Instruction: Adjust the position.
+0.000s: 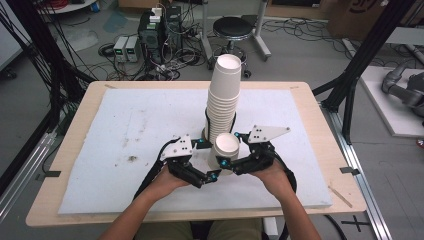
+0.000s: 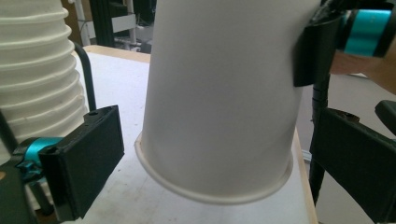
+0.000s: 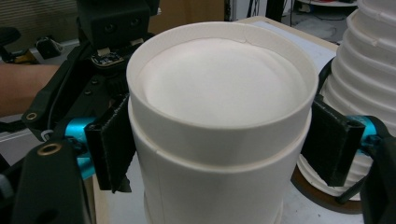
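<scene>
2 nested paper cups, upside down

Black two-jaw left gripper and right gripper (cyan fittings, grey dotted three-cornered plates), black cables.

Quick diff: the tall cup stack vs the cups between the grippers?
The tall cup stack holds many nested cups; the held cups look like two, one seam showing in the right gripper view. The stack stands free on the white mat, untouched; the right gripper clamps the held cups, with the left gripper open around them. Both are plain white paper cups, upside down.
</scene>
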Available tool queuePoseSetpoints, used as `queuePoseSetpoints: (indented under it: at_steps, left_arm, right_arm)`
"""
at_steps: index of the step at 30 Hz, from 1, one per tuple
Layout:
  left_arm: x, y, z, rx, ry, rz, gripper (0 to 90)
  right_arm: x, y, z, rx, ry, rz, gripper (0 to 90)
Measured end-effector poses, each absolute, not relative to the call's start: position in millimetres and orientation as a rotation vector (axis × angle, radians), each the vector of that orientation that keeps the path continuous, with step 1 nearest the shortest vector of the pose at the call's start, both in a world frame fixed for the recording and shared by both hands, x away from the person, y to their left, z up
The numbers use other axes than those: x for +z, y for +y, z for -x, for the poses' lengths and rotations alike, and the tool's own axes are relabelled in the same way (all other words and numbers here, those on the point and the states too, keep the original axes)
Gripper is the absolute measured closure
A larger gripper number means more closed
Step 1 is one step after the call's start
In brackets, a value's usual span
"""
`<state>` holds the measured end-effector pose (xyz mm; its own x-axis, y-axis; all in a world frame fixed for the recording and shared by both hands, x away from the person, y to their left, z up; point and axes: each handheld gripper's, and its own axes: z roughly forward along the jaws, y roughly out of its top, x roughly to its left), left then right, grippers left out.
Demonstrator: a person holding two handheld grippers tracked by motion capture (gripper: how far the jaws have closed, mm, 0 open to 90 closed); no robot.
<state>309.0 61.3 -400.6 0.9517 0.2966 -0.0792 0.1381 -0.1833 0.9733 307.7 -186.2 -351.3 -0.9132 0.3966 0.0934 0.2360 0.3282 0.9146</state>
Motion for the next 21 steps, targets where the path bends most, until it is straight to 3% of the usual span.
queuePoseSetpoints:
  at_steps: [21]
  left_arm:
    - [-403, 48, -312, 0.142, 0.308, -1.783, 2.9]
  right_arm:
    - [-351, -185, -307, 1.689, 2.434, -0.572, 21.1]
